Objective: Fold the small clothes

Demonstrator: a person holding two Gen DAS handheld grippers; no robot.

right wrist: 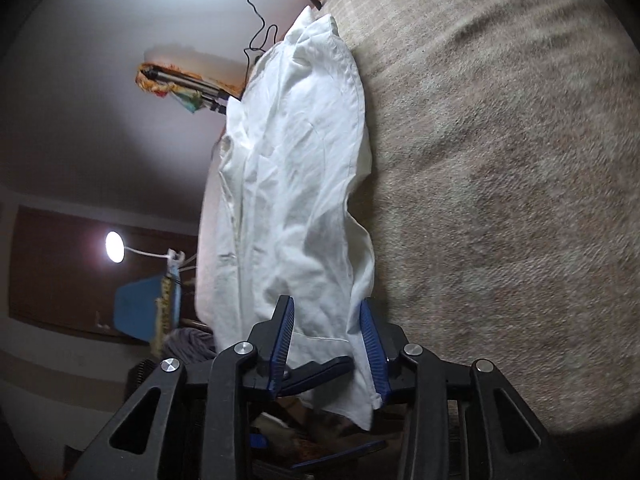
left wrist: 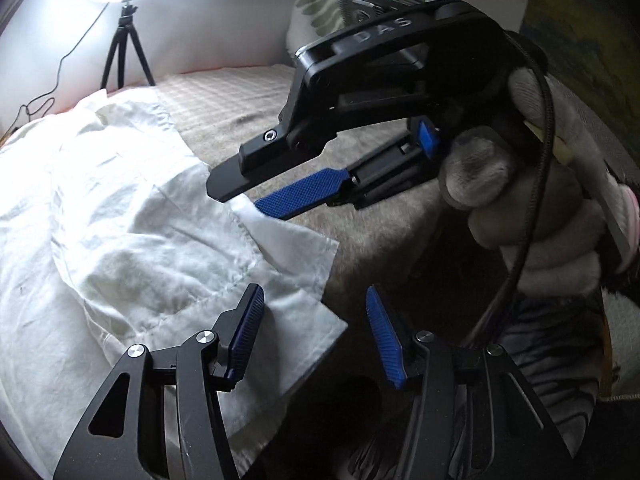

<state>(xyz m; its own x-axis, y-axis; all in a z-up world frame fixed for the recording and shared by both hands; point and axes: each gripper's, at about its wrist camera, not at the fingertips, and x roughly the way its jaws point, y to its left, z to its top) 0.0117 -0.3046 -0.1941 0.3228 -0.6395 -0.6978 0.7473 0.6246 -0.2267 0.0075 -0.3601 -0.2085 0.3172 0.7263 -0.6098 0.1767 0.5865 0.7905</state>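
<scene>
A crumpled white garment (left wrist: 120,216) lies spread on the beige checked bed cover (left wrist: 244,96). At the bottom of the left wrist view my left gripper (left wrist: 314,334) is open, and the garment's near corner lies under and between its blue pads (left wrist: 244,332) without being pressed. My right gripper (left wrist: 244,196), held by a gloved hand (left wrist: 520,216), reaches in from the right to the garment's edge. In the right wrist view the garment (right wrist: 296,168) runs away from the right gripper (right wrist: 328,346). Its hem lies in the wide gap, against one pad (right wrist: 374,352). Neither pad presses the cloth.
A ring light on a black tripod (left wrist: 128,60) stands at the bed's far left, with a cable trailing down. A green-patterned pillow (left wrist: 320,4) leans at the head of the bed. Beyond the bed's edge are a round lamp (right wrist: 114,246) and a blue chair (right wrist: 134,308).
</scene>
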